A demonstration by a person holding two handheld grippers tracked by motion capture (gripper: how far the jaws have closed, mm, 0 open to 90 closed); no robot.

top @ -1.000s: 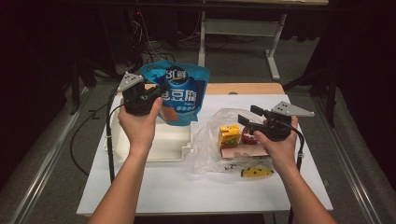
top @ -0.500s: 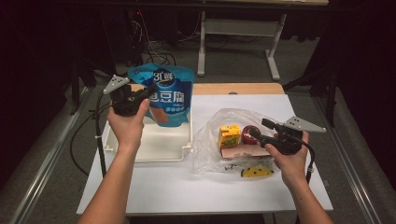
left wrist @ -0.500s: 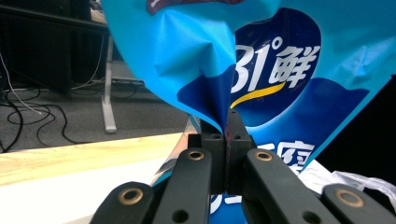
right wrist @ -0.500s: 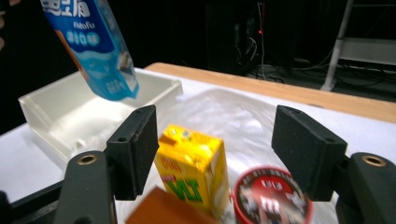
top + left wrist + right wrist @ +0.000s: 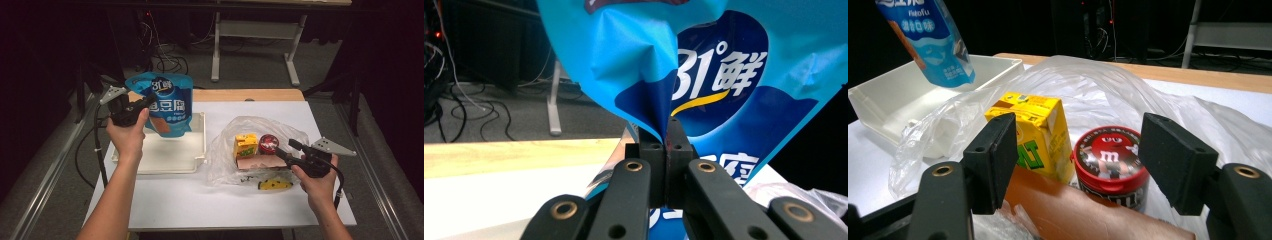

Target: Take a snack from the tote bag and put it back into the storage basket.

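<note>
A blue tofu pouch [image 5: 167, 105] hangs over the far left corner of the white tray [image 5: 150, 162], with my left gripper [image 5: 145, 102] shut on its edge. In the left gripper view the jaws [image 5: 666, 145] pinch a fold of the pouch [image 5: 724, 75]. My right gripper [image 5: 286, 149] is open and points at the clear plastic bag [image 5: 250, 127]. Between its jaws [image 5: 1080, 150] I see a yellow carton [image 5: 1033, 130], a red candy tin [image 5: 1110, 160] and a brown packet [image 5: 1073, 210], none of them touched.
A yellow wrapped item [image 5: 275, 184] lies on the white table [image 5: 200, 200] in front of the bag. A wooden strip [image 5: 250, 95] runs along the table's far edge. Cables and desk legs stand on the floor beyond.
My left hand has carried the pouch left and a little lower, over the tray. My right gripper has drawn back to the right and lower, still open.
</note>
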